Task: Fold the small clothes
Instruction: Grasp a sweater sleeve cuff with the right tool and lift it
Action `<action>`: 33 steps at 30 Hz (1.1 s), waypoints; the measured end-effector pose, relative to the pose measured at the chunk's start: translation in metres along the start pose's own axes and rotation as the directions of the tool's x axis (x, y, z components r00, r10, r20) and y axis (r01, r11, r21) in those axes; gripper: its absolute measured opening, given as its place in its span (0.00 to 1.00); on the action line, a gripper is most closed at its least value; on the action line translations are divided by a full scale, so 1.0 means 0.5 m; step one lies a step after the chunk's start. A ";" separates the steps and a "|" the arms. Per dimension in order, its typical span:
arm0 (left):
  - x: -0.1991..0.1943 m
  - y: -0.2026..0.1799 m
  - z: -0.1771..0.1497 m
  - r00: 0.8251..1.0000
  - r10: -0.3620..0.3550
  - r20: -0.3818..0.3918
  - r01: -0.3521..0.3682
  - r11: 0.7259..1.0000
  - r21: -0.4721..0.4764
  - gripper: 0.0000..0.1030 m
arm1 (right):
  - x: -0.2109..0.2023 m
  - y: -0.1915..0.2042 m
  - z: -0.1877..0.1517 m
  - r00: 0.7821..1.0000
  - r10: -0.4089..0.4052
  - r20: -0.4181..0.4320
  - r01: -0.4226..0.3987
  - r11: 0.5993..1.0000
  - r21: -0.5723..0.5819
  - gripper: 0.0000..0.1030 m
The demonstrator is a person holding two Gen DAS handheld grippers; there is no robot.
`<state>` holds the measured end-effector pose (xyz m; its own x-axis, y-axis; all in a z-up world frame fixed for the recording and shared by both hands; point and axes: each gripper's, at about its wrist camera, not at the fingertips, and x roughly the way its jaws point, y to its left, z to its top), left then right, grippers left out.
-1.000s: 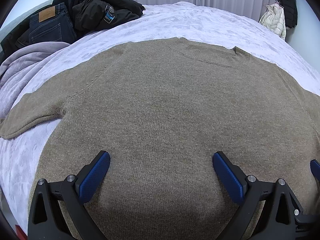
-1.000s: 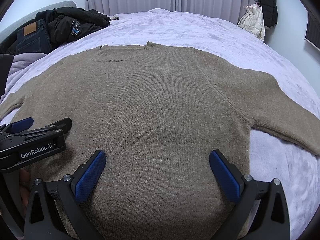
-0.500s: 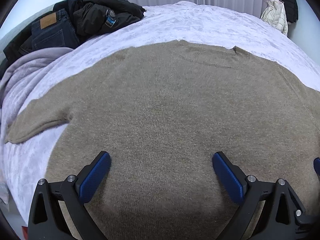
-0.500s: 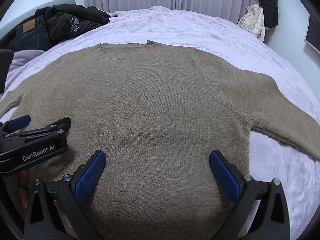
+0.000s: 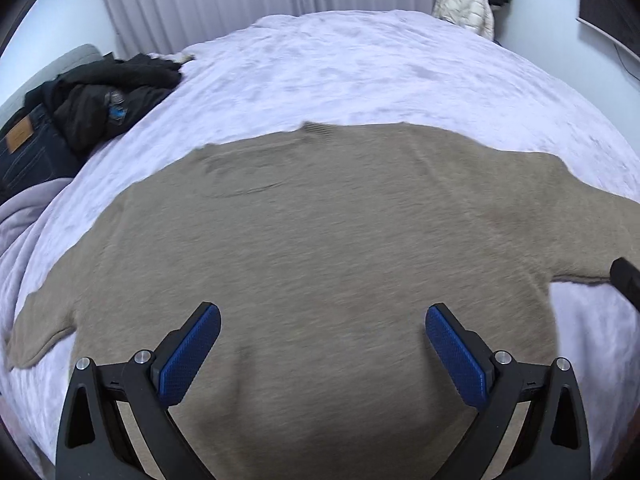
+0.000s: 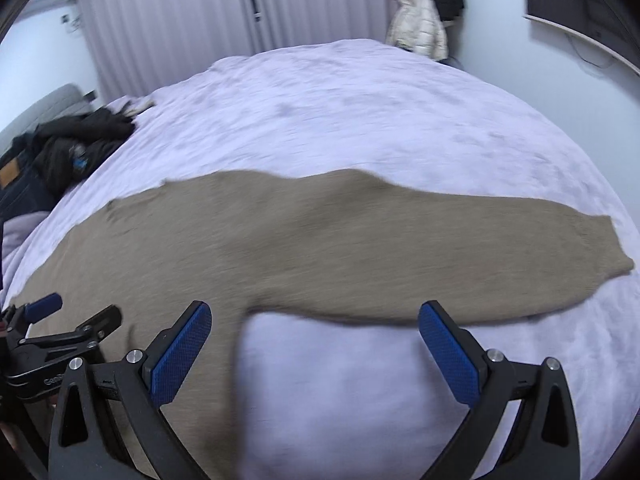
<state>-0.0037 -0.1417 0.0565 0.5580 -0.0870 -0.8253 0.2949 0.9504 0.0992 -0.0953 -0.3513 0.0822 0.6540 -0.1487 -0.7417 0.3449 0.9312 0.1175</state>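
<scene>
From the left wrist, my left gripper [image 5: 322,346] gapes wide, holding nothing, over the near middle of the tan sweater [image 5: 320,248], which lies flat on the bed [image 5: 360,72]. Dark clothes [image 5: 100,100] are piled far left.

From the right wrist, my right gripper [image 6: 314,344] is spread wide and empty just near of the sweater's right sleeve [image 6: 500,256]; the left gripper shows at the left edge

A brown sweater [image 6: 280,248] is spread flat on the purple bed [image 6: 360,120]. The right gripper [image 6: 314,344] is held wide open above one sleeve, which looks blurry.
</scene>
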 end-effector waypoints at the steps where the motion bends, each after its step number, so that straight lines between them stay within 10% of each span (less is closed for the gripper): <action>1: 0.002 -0.016 0.009 1.000 -0.013 -0.001 0.013 1.000 0.010 1.00 | 0.000 -0.037 0.005 1.000 -0.019 -0.001 0.019 0.999 0.033 1.00; 12: 0.079 -0.177 0.104 0.994 -0.091 -0.060 0.093 0.995 0.039 1.00 | -0.007 -0.406 -0.013 0.993 -0.108 -0.051 0.120 0.915 0.386 0.94; 19: 0.139 -0.220 0.143 0.989 -0.109 -0.103 0.108 0.994 -0.018 1.00 | 0.021 -0.445 0.023 0.992 -0.124 -0.001 0.115 0.914 0.389 0.89; 23: 0.149 -0.283 0.168 0.993 -0.080 -0.086 0.084 0.995 0.051 1.00 | 0.026 -0.472 0.034 0.996 -0.091 0.022 0.074 0.910 0.408 0.60; 33: 0.055 -0.271 0.197 0.984 -0.179 0.017 0.178 0.984 0.028 1.00 | 0.033 -0.483 0.027 0.999 -0.008 0.051 -0.013 0.916 0.401 0.57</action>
<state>0.0480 -0.3025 0.0754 0.5096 -0.2609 -0.8199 0.4113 0.9109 -0.0342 -0.1586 -0.5831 0.0508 0.6847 -0.1730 -0.7080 0.5774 0.7215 0.3821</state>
